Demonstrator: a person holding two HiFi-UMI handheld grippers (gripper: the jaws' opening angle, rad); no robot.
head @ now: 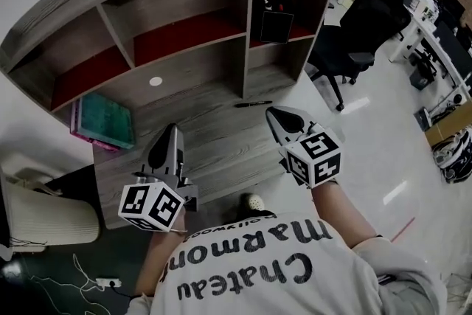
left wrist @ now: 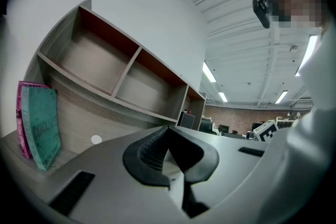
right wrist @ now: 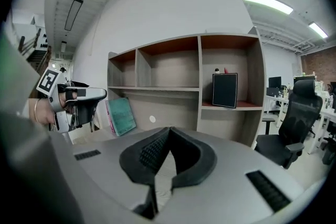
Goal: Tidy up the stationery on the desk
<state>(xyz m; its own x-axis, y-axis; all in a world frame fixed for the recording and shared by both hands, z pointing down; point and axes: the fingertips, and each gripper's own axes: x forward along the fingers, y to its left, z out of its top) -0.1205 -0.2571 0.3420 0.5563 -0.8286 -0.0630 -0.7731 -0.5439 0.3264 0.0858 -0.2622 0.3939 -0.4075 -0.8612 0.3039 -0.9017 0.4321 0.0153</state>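
A black pen (head: 253,104) lies on the grey wooden desk (head: 214,151), just beyond my right gripper (head: 274,114). Teal and pink books (head: 103,122) lean at the desk's left end, also seen in the left gripper view (left wrist: 39,126) and the right gripper view (right wrist: 121,116). A black box (head: 275,24) stands in the right shelf compartment. My left gripper (head: 171,130) hovers over the desk's front left. Both grippers are shut with nothing between the jaws (left wrist: 168,128) (right wrist: 169,129). The left gripper (right wrist: 79,105) shows at the left of the right gripper view.
A shelf unit (head: 177,18) with several open compartments rises at the back of the desk. A black office chair (head: 361,26) stands to the right, a beige chair (head: 44,214) to the left. A white round cap (head: 155,81) sits in the back panel.
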